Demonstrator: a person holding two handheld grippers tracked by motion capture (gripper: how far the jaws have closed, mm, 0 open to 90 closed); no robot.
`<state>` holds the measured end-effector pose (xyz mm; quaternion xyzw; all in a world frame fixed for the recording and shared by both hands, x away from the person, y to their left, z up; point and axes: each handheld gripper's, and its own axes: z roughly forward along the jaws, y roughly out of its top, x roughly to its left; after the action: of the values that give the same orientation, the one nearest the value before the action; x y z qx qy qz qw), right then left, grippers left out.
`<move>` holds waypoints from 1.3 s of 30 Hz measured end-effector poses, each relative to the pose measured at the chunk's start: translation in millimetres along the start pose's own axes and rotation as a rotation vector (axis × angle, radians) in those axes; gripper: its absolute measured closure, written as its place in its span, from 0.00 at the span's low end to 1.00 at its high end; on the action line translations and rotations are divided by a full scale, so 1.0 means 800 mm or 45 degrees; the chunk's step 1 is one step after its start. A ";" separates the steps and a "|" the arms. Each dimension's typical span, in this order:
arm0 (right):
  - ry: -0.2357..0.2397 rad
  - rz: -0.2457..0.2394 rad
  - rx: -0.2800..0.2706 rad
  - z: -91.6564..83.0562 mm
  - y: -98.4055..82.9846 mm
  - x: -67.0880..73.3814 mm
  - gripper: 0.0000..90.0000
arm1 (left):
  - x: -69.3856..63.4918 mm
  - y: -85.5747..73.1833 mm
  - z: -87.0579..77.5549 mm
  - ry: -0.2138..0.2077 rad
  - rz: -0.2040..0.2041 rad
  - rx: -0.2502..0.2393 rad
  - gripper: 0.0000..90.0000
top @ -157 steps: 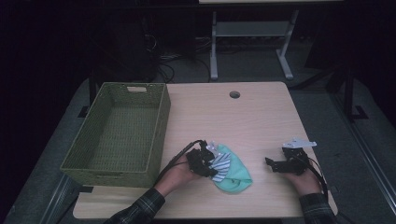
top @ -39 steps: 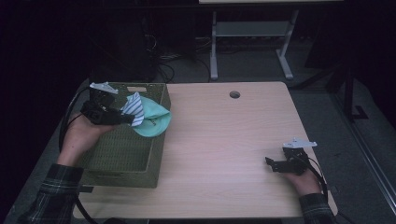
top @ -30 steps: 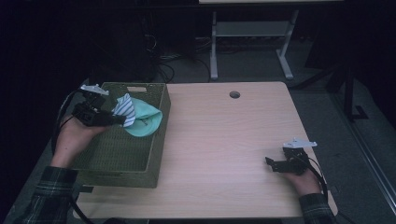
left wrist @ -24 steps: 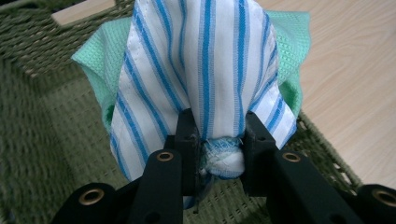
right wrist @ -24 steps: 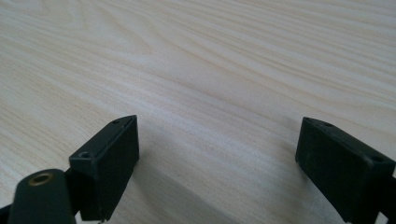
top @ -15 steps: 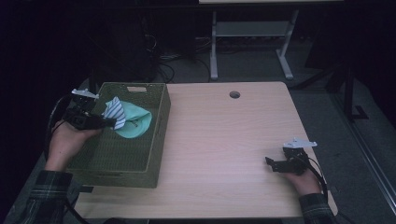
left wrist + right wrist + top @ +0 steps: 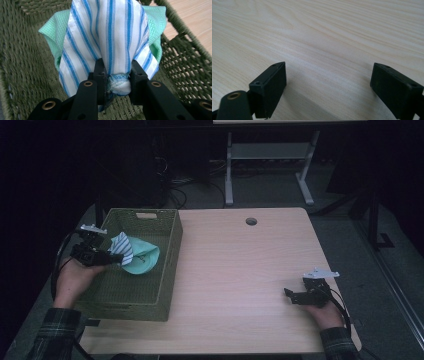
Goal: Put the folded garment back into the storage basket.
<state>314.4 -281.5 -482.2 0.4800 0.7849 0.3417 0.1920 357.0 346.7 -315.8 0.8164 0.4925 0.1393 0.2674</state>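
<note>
My left gripper (image 7: 116,77) is shut on a bunched cloth bundle, a white towel with blue stripes (image 7: 107,35) wrapped over a mint green cloth (image 7: 156,22). In the high view the left gripper (image 7: 102,256) holds the striped and green bundle (image 7: 136,256) low inside the green woven basket (image 7: 167,270), near its left wall. My right gripper (image 7: 328,90) rests open on the bare wooden table (image 7: 324,32), nothing between its jaws. In the high view the right gripper (image 7: 295,296) sits at the table's right front.
The basket stands on the table's left end, its handle cut-out (image 7: 146,215) at the far wall. A round cable hole (image 7: 251,221) marks the table's far middle. Beyond the table stands a metal frame (image 7: 270,165) on a dark floor.
The left hand has carried the cloth bundle from the table's middle over the basket, then leftward and down inside it. The right gripper has stayed still.
</note>
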 end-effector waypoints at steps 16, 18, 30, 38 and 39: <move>-0.002 0.003 0.001 0.000 0.000 0.000 0.14 | 0.003 -0.013 0.045 -0.015 -0.038 0.033 0.80; -0.002 0.003 0.001 0.000 0.000 0.000 0.14 | 0.003 -0.014 0.049 -0.017 -0.036 0.036 0.79; -0.002 0.003 0.001 0.000 0.000 0.000 0.14 | 0.000 -0.022 0.086 -0.003 -0.035 0.105 0.79; -0.002 0.004 0.001 0.000 0.000 0.000 0.14 | 0.001 -0.027 0.103 0.011 -0.028 0.162 0.78; -0.002 0.004 0.001 0.000 0.000 0.000 0.14 | 0.002 -0.029 0.106 0.011 -0.026 0.167 0.78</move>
<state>314.3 -281.4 -482.2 0.4815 0.7840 0.3414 0.1921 382.5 330.9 -398.5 0.8265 0.5100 0.1076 0.2126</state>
